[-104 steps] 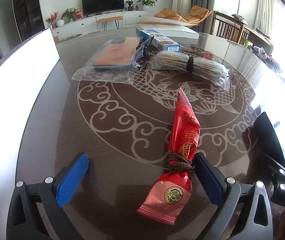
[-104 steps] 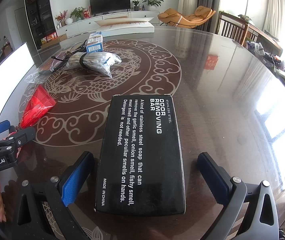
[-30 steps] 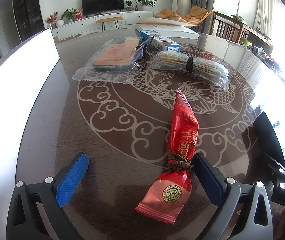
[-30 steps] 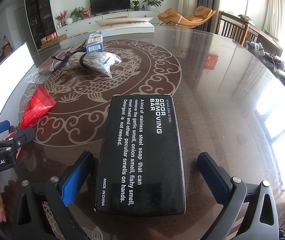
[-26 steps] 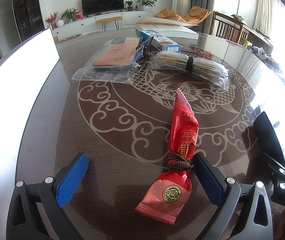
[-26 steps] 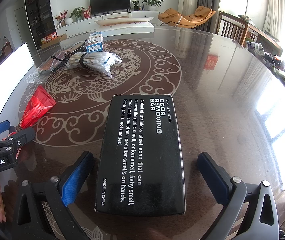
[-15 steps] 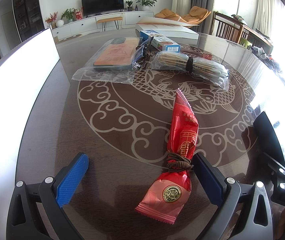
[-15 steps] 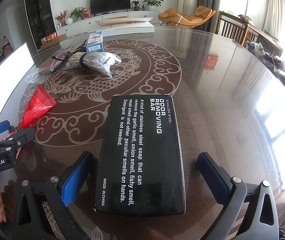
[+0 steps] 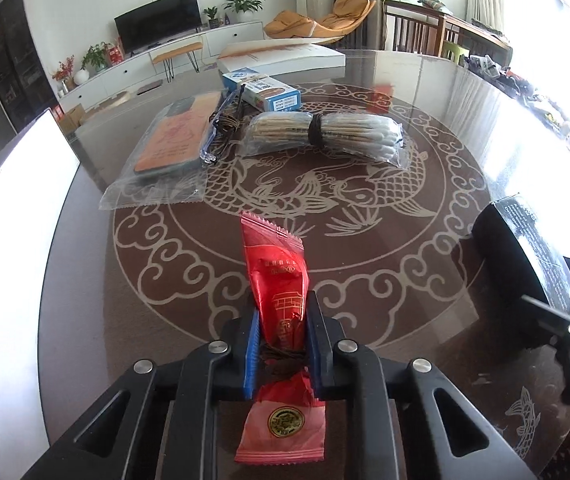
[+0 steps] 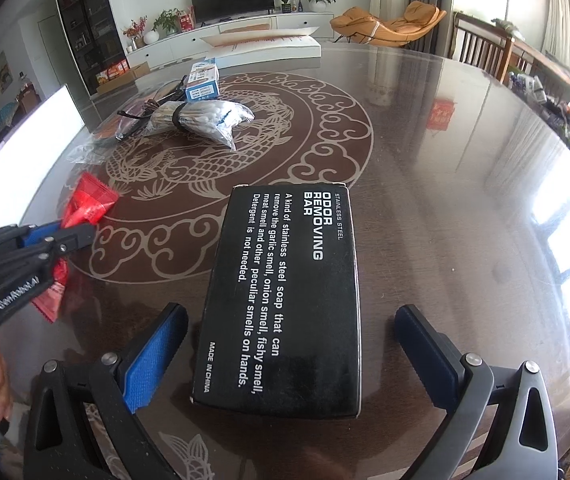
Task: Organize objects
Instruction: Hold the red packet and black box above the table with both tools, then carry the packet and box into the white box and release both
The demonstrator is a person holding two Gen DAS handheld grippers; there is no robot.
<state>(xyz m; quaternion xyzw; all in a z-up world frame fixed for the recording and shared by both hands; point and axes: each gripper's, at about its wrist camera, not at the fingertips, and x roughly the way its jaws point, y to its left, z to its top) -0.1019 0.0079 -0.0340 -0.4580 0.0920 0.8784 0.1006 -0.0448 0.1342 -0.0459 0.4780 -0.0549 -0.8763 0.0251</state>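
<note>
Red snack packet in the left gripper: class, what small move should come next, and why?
Probably a short lift. The left gripper is shut on the red snack packet near its tied middle, while the packet's tail sits low by the glass table. Raising it first avoids dragging. The right gripper stands open around the black box.

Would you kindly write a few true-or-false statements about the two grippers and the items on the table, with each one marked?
1. The left gripper is clamped on the red packet. True.
2. The right gripper is squeezing the black box. False: its jaws stand open on either side of the box.
3. The bundle of cotton swabs is tied around its middle. True.
4. The black box stands upright on one end. False: it lies flat, printed side up.
</note>
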